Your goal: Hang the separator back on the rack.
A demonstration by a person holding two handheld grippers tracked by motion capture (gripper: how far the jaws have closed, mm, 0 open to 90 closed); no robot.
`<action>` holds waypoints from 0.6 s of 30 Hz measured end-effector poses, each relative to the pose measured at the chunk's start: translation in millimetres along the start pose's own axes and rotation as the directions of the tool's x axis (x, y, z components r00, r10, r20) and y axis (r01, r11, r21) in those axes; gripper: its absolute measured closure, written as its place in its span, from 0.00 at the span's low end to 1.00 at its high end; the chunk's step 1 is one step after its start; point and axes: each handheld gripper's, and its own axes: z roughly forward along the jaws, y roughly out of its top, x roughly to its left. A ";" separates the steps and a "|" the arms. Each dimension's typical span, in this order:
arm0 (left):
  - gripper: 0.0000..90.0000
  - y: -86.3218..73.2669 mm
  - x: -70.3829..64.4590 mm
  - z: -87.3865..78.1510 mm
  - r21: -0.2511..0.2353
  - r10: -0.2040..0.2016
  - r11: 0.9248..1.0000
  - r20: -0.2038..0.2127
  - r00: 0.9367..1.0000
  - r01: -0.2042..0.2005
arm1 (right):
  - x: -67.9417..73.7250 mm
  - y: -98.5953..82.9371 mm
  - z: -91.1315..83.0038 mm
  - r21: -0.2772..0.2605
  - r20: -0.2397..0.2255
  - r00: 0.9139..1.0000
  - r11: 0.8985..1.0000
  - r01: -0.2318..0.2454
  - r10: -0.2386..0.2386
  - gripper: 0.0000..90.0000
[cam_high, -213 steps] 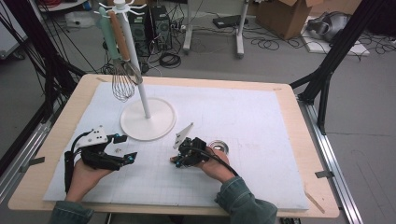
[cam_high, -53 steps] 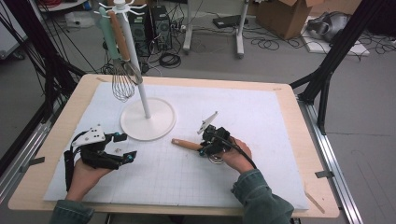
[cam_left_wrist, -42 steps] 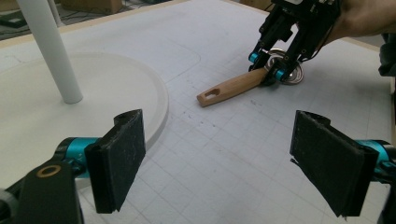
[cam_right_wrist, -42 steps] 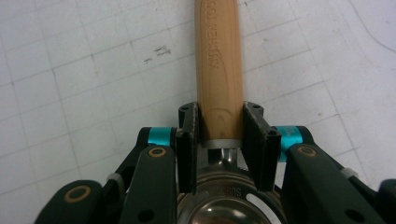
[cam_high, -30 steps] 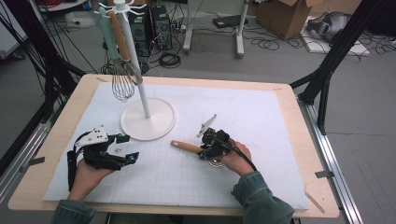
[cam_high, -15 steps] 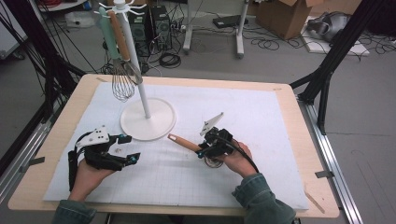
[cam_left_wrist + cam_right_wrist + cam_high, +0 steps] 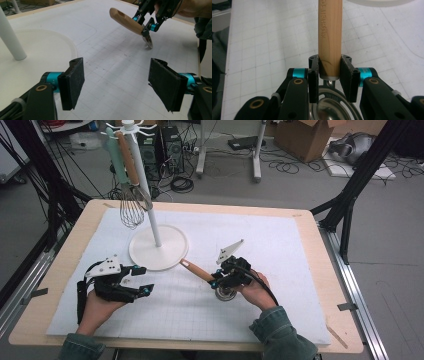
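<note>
Wooden-handled strainer (image 7: 200,271) is what the right gripper (image 7: 219,281) pinches: a small metal sieve with a round, pale wood handle that ends in a blunt rounded tip. In the right gripper view the handle (image 7: 329,35) rises straight up between the two black jaws, which press on it from either side near its lower end, where the wood meets a metal collar; lettering is burned along the grain, and below the jaws a shiny round steel rim and bowl (image 7: 329,106) shows. In the left gripper view the same handle (image 7: 126,21) slants up and to the left, clear of the mat, while the metal head (image 7: 148,41) beneath it comes down to the surface. From the high view the strainer lies over the white gridded mat (image 7: 190,315), its handle tip pointing toward and close to the round white base (image 7: 172,252) of the utensil stand, from whose pole a wire whisk (image 7: 131,207) hangs. The left gripper (image 7: 139,280) rests low over the mat, well apart from the strainer, its jaws spread wide with nothing between them.
</note>
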 end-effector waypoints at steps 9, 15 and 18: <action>0.36 4.6 -4.3 8.3 0.003 0.009 1.000 0.024 1.000 -0.009 | 3.6 0.2 -5.7 -0.055 -0.025 1.000 0.998 0.010 -0.011 0.79; 0.40 9.5 -8.0 16.6 0.009 0.013 1.000 0.047 0.999 -0.014 | 4.5 0.6 -7.6 -0.080 -0.038 0.999 0.997 0.014 -0.017 0.79; 0.42 13.0 -10.2 21.7 0.012 0.013 1.000 0.063 0.998 -0.014 | 5.8 1.0 -8.5 -0.086 -0.042 0.999 0.996 0.017 -0.021 0.79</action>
